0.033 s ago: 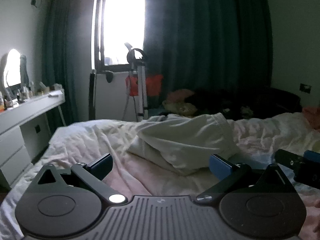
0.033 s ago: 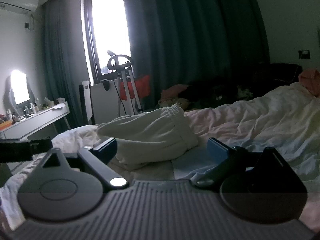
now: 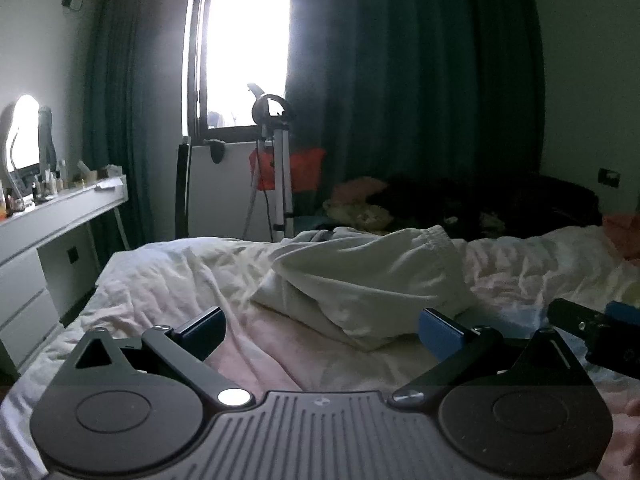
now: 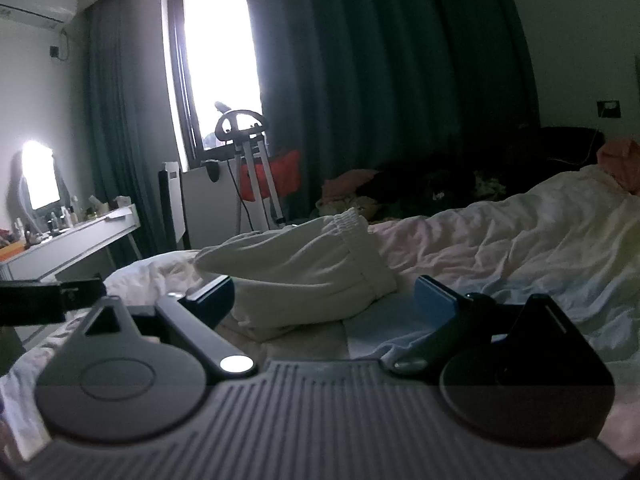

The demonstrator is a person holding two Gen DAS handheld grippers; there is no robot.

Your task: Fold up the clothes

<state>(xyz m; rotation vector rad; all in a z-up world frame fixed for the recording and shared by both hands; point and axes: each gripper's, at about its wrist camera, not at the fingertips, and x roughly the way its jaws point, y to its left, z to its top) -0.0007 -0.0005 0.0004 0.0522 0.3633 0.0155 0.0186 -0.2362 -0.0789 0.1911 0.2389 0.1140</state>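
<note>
We've got one pale garment (image 3: 372,280) bunched in a loose heap on the bed (image 3: 168,272), elastic waistband up. Both grippers, left gripper (image 3: 322,326) and right gripper (image 4: 326,294), hover just short of it, jaws wide apart, holding nothing. Could be half-folded or just dumped there, can't say.

no readable text, label, brand, number or sign in either wrist view, small pale mark on the ribbed body behind the left gripper (image 3: 322,330) fingers too tiny and blurred to read
</note>
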